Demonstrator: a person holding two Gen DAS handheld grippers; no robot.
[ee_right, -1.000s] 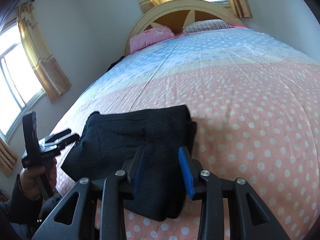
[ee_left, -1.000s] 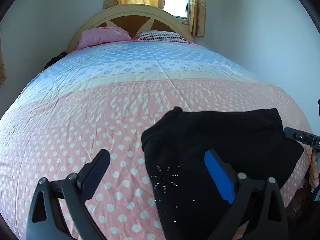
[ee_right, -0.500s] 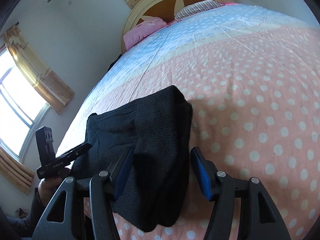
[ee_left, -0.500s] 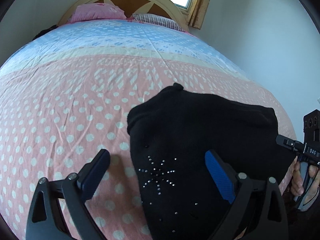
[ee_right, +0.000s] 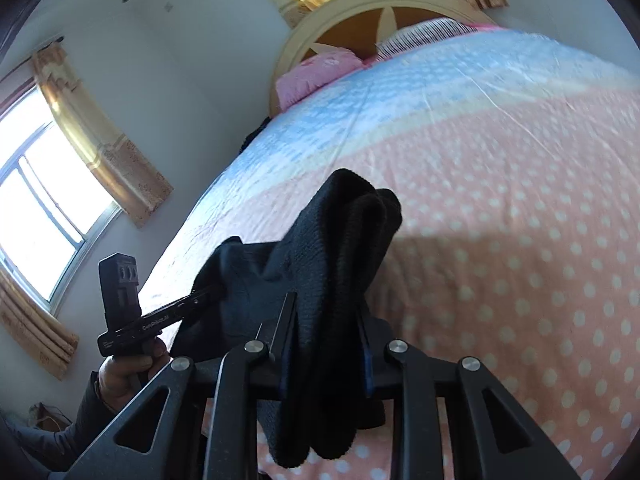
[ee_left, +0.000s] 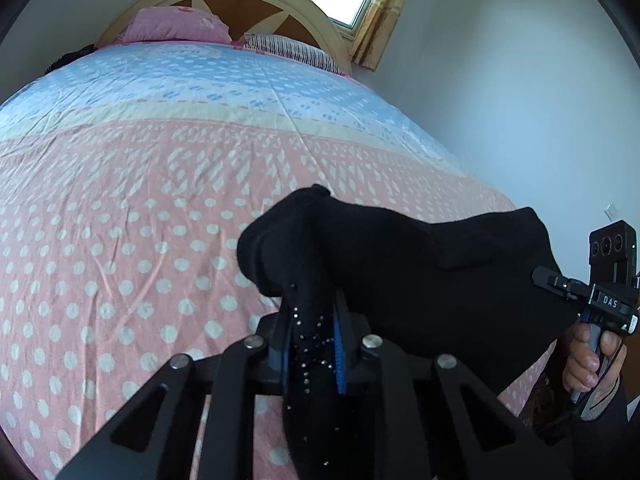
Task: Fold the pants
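Both grippers' pads buried in black pants (ee_left: 400, 264).

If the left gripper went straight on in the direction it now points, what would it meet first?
The left gripper is already shut on the black pants, so their bunched fabric comes first. Beyond that, probably the pink dotted bedspread, since it points downward, though depth is unclear.

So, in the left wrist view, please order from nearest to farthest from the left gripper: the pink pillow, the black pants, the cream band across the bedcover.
1. Black pants: pinched in the left gripper, whose jaws have just closed.
2. Cream band across the bedcover: mid-bed, beyond the pink dotted part.
3. Pink pillow: at the headboard, upper left.
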